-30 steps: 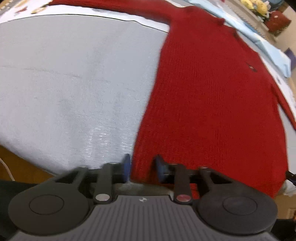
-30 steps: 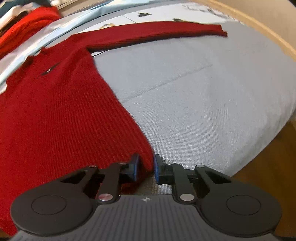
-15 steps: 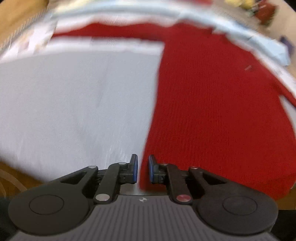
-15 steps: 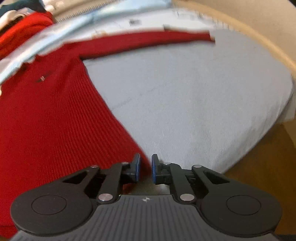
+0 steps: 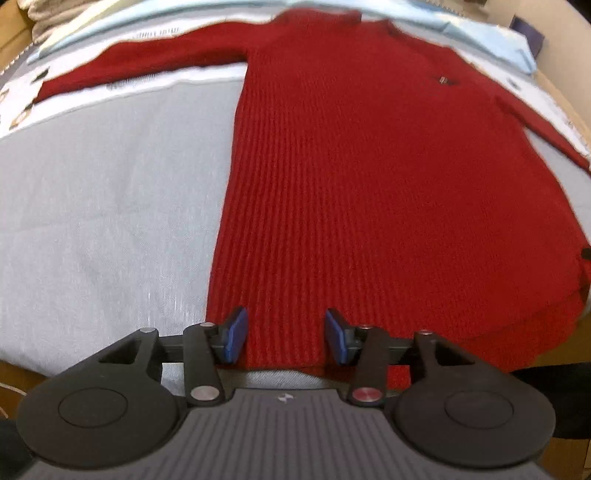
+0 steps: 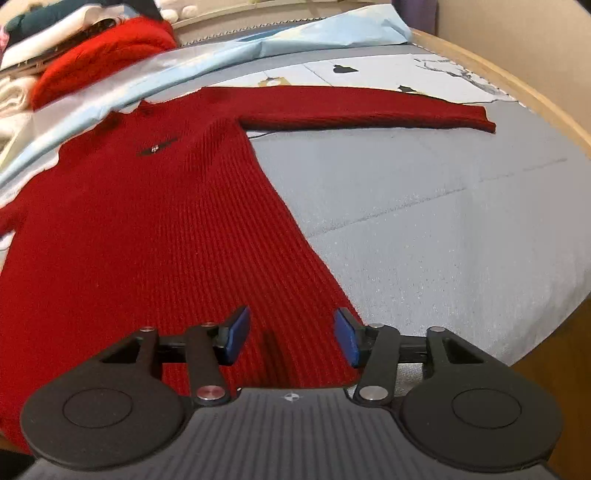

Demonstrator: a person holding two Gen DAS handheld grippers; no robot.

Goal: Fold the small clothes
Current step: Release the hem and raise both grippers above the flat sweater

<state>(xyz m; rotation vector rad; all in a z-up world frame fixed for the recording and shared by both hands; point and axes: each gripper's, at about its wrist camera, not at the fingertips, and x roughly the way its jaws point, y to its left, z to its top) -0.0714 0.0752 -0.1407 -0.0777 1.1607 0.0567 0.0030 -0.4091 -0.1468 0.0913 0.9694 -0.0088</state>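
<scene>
Left wrist view: red sweater (image 5: 369,184) lies flat on the bed (image 5: 92,203), hem at near edge. Left tongs (image 5: 282,334) and right tongs (image 6: 291,334) just opened, gripping nothing; hem released, probably to leave it spread for folding.

Grey bedspread (image 6: 461,229) — pale-blue sheet (image 6: 314,35)

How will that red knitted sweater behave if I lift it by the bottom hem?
The red sweater is a soft ribbed knit lying flat, so it will probably droop and stretch. Its long sleeve would likely trail behind. The ribbed surface should give the open left gripper decent grip.
</scene>
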